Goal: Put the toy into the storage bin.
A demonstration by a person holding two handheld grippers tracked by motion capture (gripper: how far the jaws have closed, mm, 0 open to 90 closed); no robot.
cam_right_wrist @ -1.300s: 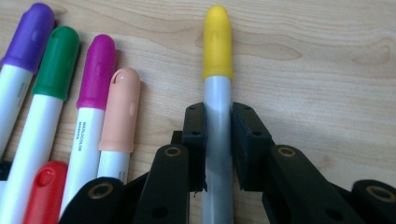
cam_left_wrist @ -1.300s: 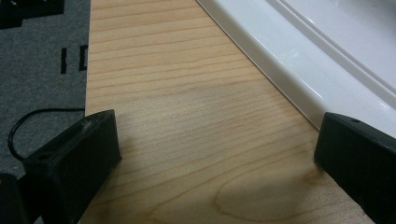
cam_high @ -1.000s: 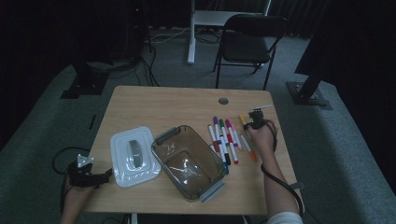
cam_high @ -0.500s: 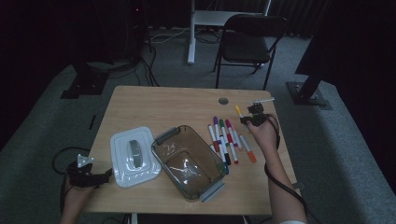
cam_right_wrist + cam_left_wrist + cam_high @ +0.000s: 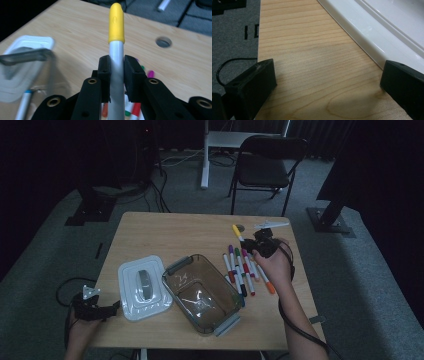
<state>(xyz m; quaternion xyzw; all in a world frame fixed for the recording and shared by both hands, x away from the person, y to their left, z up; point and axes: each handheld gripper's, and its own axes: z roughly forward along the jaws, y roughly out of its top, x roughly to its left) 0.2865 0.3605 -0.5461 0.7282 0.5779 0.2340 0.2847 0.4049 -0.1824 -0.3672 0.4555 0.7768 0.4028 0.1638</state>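
Note:
My right gripper [image 5: 116, 67] is shut on a grey marker with a yellow cap [image 5: 116, 22], which sticks out beyond the jaws. In the high view this gripper [image 5: 262, 242] hangs above the far end of a row of several coloured markers [image 5: 242, 270] at the table's right. Left of the row stands a clear brown container [image 5: 202, 292], lidless. Its white lid [image 5: 142, 287] lies flat beside it. My left gripper [image 5: 92, 310] rests at the table's near left corner, and its jaws stand open [image 5: 328, 72] over bare wood next to the lid's rim [image 5: 372, 37].
A round hole [image 5: 240, 227] is cut into the wooden table [image 5: 170, 232] near its far edge. A blue-capped marker [image 5: 23, 100] lies by the container. Behind the table stand a black chair [image 5: 265, 165] and stand bases on grey carpet.
The right gripper has lifted the yellow-capped marker off the row and carried it up and toward the far left. The left gripper has stayed put.

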